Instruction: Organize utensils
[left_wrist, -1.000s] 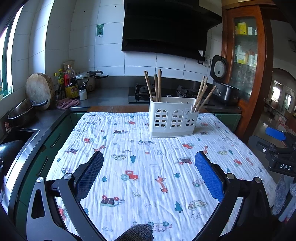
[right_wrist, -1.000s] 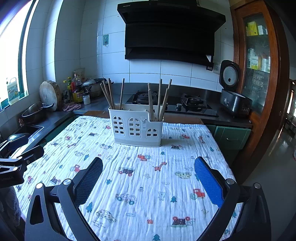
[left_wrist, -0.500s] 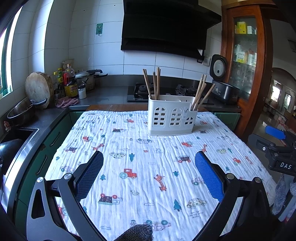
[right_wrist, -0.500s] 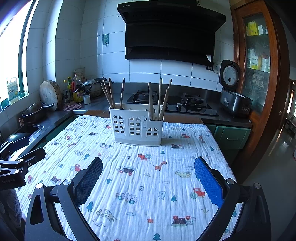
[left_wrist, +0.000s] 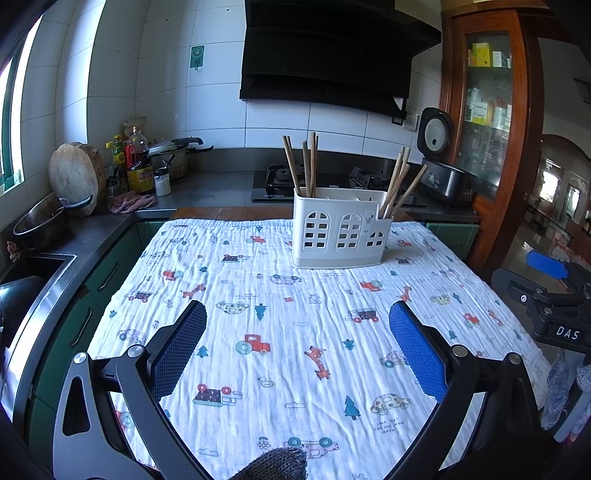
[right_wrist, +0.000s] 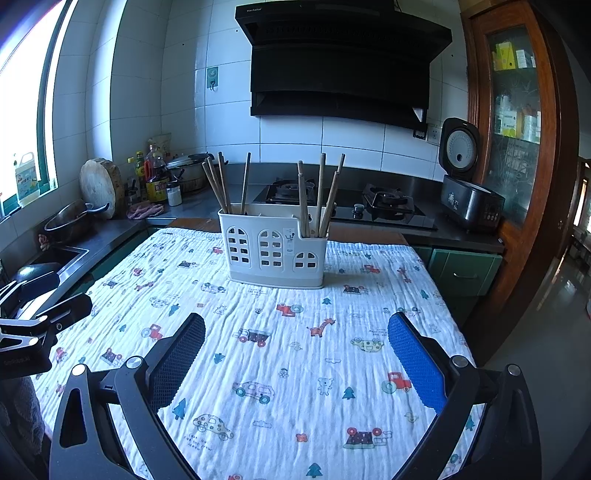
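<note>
Chopstick caddy beyond both empty grippers

Left gripper (left_wrist: 297, 325) and right gripper (right_wrist: 295, 332) gape wide; the white chopstick caddy (left_wrist: 340, 230) stands well ahead on the printed cloth (left_wrist: 295, 354).

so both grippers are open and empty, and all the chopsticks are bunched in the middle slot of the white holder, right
Not quite. The chopsticks stand in two bunches at the white holder's end compartments; the middle one looks empty, as the right wrist view shows. Both the left gripper and right gripper are open and empty.
</note>
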